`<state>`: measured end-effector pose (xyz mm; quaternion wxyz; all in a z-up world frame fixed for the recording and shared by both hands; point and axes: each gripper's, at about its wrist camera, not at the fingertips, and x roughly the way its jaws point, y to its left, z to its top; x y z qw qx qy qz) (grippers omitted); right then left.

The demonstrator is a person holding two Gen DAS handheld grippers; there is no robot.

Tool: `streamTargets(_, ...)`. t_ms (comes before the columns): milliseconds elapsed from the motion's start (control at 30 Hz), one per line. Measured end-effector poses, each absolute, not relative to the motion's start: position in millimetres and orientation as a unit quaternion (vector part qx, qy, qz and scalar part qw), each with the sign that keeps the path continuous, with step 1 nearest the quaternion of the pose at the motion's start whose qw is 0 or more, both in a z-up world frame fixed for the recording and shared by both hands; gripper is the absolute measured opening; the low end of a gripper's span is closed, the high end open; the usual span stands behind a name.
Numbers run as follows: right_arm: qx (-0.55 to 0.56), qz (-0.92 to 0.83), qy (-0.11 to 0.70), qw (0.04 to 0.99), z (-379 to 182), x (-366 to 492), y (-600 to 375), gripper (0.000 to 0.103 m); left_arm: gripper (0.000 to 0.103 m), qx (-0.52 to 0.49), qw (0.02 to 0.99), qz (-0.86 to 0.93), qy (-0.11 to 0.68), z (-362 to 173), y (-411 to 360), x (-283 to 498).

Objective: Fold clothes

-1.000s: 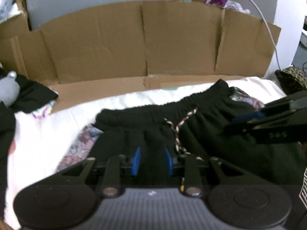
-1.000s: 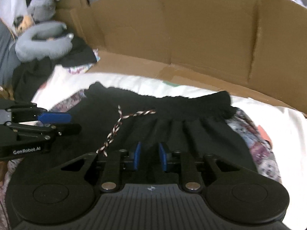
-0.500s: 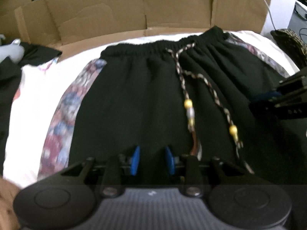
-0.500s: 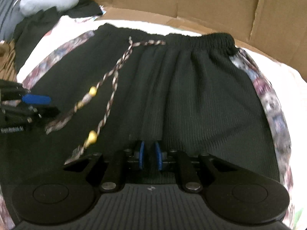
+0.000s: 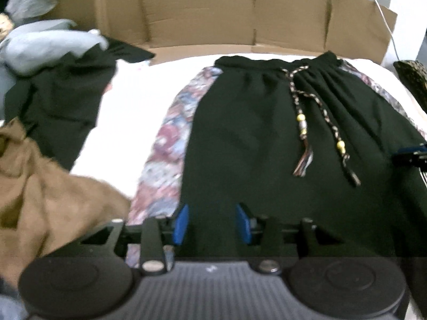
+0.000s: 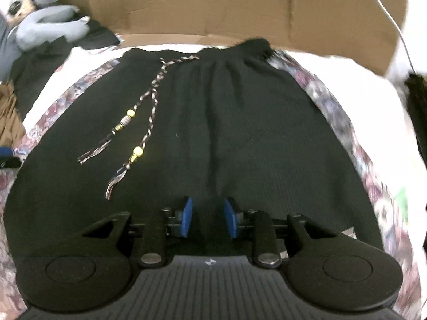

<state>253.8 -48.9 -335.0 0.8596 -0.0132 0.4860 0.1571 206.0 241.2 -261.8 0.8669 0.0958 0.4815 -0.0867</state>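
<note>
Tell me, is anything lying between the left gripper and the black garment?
Nothing visible does. The left gripper, its jaws opening, sits directly over the black garment; the beaded drawstring lies farther up, toward the waistband.

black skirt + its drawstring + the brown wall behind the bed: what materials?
Black skirt: looks like a matte ribbed knit, fine lines across it, gathered elastic waist; fibre unclear.
Drawstring: braided multicolour cord, glossy yellow beads, probably plastic, frayed tassel ends.
Brown wall: corrugated cardboard, dull, with creases and raw cut edges.
</note>
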Motion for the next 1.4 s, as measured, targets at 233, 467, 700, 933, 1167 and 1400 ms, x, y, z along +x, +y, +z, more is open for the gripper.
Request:
streamTargets(233, -0.03, 0.138, 0.511, 0.848, -347.2, 222.8, -44.5, 0.034, 0.043, 0.097, 0.858, -0.065, 0.5, -262.0, 280.0, 172.1)
streamTargets(467, -0.042, 0.122, 0.531, 0.837, -352.3, 172.9, -41.5, 0.041, 0.041, 0.091, 0.837, -0.108, 0.528, -276.2, 275.2, 140.7)
streamTargets(700, -0.043, 0.096, 0.546, 0.831, -348.9, 133.7, -45.4, 0.042, 0.034, 0.087, 0.813, -0.198, 0.54, -285.8, 239.2, 113.7)
streamTargets(933, -0.034, 0.072, 0.57, 0.817, -345.3, 98.3, -54.3, 0.042, 0.02, 0.088, 0.79, -0.279, 0.539, -294.1, 204.3, 88.7)
streamTargets(1167, -0.039, 0.055, 0.596, 0.8, -337.8, 80.2, -55.8, 0.042, 0.011, 0.091, 0.75, -0.328, 0.568, -311.0, 186.8, 67.8)
streamTargets(1400, -0.033, 0.049, 0.597, 0.8, -318.8, 71.8, -53.2, 0.042, 0.007, 0.083, 0.731, -0.344, 0.583, -323.6, 187.1, 52.8)
